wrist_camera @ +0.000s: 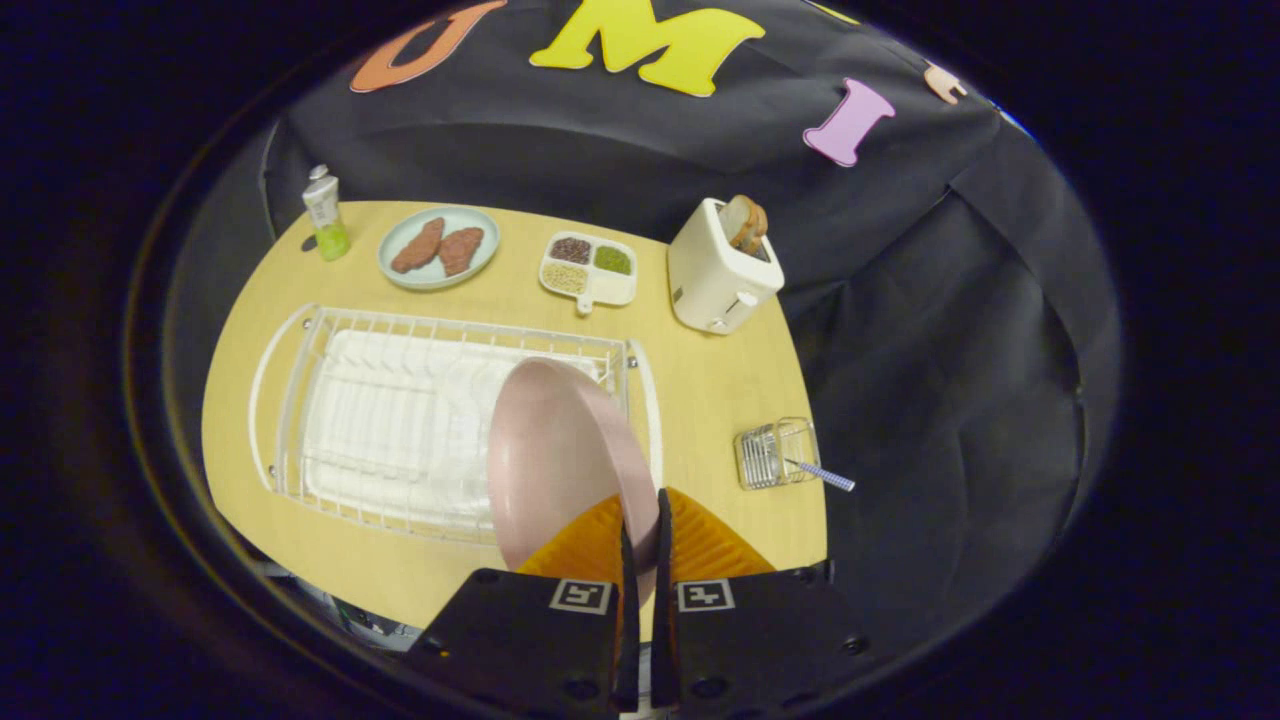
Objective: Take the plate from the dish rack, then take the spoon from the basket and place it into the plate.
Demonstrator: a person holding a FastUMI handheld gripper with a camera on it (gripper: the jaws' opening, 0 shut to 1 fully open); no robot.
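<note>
The gripper (641, 520) clamps its ribbed orange fingers (700, 545) on the round, matte pink plate's (555, 455) rim, above the white wire dish rack (400, 420). The wire basket (775, 452) holds a spoon (822, 474).

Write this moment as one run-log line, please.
fingers: shut on pink plate | plate: lifted above dish rack | spoon: in basket

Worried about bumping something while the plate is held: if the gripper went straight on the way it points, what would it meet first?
The gripper is shut on the pink plate, which leads. Straight ahead, the plate would probably meet the white dish rack first, though depth is unclear.
</note>
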